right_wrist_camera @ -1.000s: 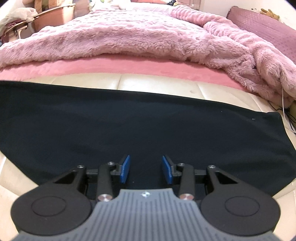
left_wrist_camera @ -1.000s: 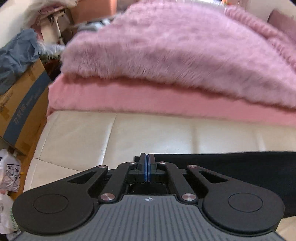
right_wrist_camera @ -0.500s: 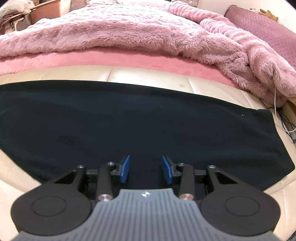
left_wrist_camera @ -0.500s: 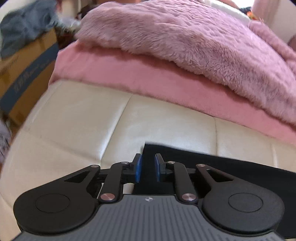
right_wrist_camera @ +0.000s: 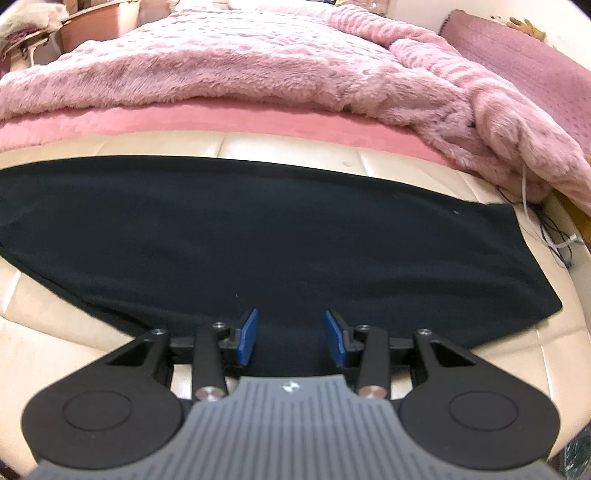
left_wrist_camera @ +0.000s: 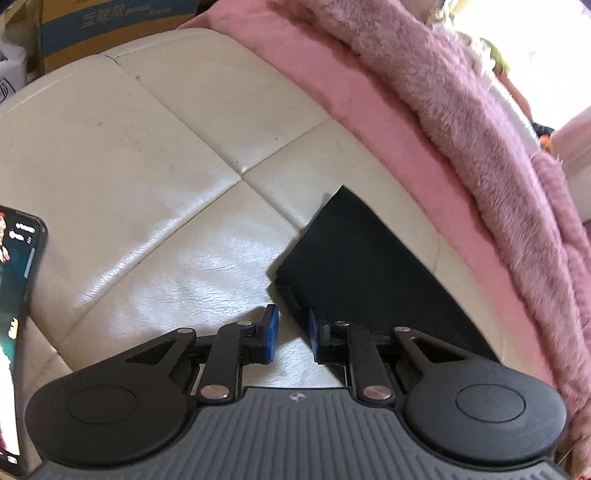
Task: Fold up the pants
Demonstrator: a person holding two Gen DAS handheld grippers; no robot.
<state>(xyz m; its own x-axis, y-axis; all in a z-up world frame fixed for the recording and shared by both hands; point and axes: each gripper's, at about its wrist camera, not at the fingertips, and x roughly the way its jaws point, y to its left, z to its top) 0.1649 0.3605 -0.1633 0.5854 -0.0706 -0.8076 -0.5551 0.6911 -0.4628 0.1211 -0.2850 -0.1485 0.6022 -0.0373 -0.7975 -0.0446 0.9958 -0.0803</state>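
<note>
Moved: left hand-held gripper [left_wrist_camera: 291, 334] rolled, jaws now apart, empty.
Right hand-held gripper [right_wrist_camera: 291, 338]: apart, empty.
Pants [right_wrist_camera: 258, 236]: one; free cream cushion [left_wrist_camera: 147, 166] at 9 o'clock.

Pants [right_wrist_camera: 280, 236] plain black. Cushioned surface [left_wrist_camera: 155, 177] cream-white, glossy. Blanket [right_wrist_camera: 229, 70] fuzzy mauve-pink; sheet [right_wrist_camera: 207, 118] under it flat salmon pink. Gripper pads [right_wrist_camera: 246, 336] blue on black arms, grey ribbed body. Cardboard box [left_wrist_camera: 110, 26] brown with blue band.
</note>
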